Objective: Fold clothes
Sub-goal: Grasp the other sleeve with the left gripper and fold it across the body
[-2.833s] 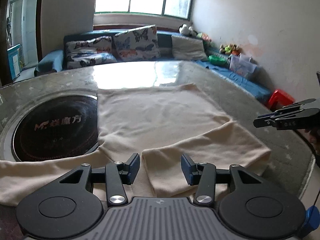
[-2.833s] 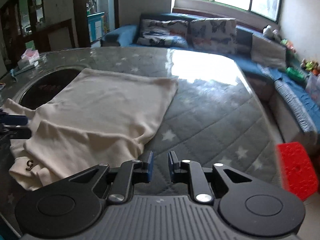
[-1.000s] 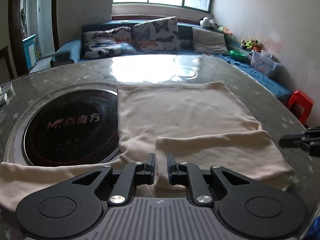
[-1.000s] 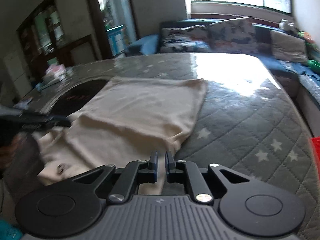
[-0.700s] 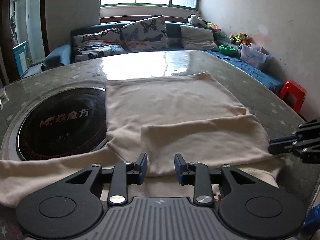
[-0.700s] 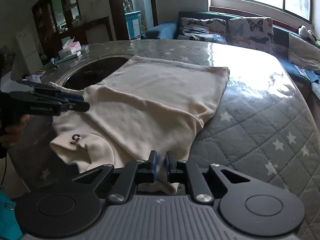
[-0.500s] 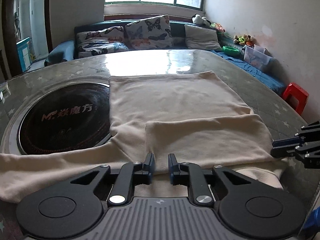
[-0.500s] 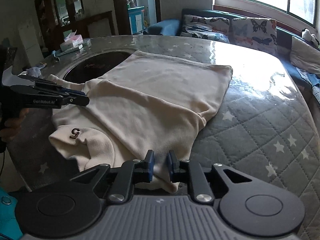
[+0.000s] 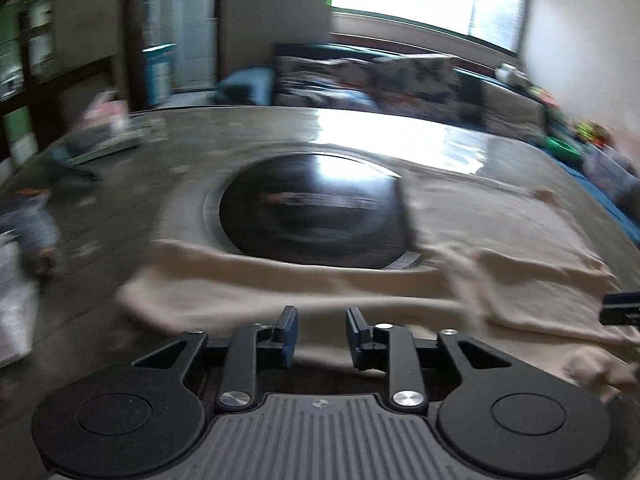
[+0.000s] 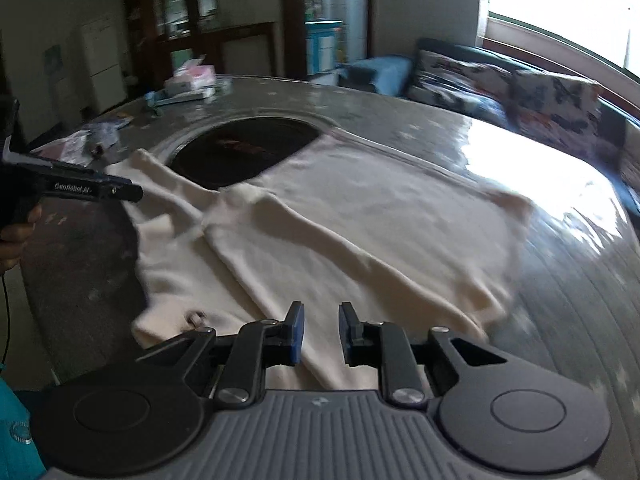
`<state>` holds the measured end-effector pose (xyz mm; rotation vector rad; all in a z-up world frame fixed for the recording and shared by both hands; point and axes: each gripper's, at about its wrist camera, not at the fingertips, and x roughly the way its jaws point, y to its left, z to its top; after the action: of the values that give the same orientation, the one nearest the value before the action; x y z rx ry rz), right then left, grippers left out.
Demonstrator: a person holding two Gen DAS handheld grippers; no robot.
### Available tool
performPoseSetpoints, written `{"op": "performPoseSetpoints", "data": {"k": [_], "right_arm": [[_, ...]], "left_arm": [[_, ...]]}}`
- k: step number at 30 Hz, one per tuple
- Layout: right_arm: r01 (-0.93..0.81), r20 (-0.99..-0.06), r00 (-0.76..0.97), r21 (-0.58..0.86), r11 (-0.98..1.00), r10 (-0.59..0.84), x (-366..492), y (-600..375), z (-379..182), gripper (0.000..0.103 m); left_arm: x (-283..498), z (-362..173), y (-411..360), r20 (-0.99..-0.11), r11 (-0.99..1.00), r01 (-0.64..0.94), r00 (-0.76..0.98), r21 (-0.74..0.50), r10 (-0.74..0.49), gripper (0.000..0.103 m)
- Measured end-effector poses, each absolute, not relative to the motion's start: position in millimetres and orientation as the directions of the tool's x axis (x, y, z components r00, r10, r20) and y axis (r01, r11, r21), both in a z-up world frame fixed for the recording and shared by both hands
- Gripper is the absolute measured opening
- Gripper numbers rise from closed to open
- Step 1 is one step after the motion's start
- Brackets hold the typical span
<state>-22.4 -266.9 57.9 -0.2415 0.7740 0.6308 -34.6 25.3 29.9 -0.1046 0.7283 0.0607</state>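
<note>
A cream long-sleeved top (image 10: 380, 208) lies flat on the round table, with one sleeve (image 10: 320, 248) folded across its body. Its other sleeve (image 9: 240, 292) stretches left past the black round cooktop (image 9: 312, 216). My left gripper (image 9: 321, 326) hovers open over the near hem of that stretched sleeve, with nothing between its fingers. My right gripper (image 10: 322, 326) stands narrowly open over the folded sleeve's near end, beside the collar with a small dark mark (image 10: 196, 318). A hand (image 10: 16, 236) holds the left gripper (image 10: 100, 191) at the table's left. The left wrist view is motion-blurred.
The table (image 10: 580, 280) has a grey star-patterned quilted top under glossy glass. A tissue box (image 10: 192, 76) and small clutter (image 10: 96, 136) sit at its far left. A sofa with cushions (image 10: 500, 84) runs behind it, below a bright window.
Both views have swung left. The left gripper has gone from shut to open and moved left along the stretched sleeve. The right gripper's fingers have parted slightly, letting go of the cloth.
</note>
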Motion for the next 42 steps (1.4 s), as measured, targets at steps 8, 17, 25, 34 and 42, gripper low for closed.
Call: {"op": "performPoseSetpoints", "data": {"k": [8,17,25,34,42], "right_arm": [[-0.689,-0.71,0.494,0.032,0.724,0.501,3.3,-208.6,52.0,0.018],[-0.719,-0.726,0.467,0.021,0.694,0.505,2.2,-185.4,43.5,0.025],[-0.699,-0.702,0.503,0.013,0.715,0.504,-6.8,-200.8,57.3,0.026],[-0.654,-0.684,0.539,0.027,0.756,0.491,-15.4,-219.1,60.1,0.026],[-0.591,-0.656,0.582,0.066,0.804,0.481,-19.5,-246.3,64.3,0.026]], "left_arm": [[-43.6,27.0,72.5,-0.672,0.945,-0.318,0.717,-0.08,0.184,0.05],[-43.2,18.9,89.7,-0.688,0.911,-0.391,0.697,-0.128,0.203,0.048],[-32.9,16.0,98.2,-0.681,0.892,-0.422,0.703,-0.164,0.208,0.04],[-20.3,23.5,108.2,-0.634,0.884,-0.439,0.733,-0.161,0.248,0.005],[-26.7,82.0,55.0,-0.489,0.945,-0.229,0.868,-0.234,0.09,0.005]]}}
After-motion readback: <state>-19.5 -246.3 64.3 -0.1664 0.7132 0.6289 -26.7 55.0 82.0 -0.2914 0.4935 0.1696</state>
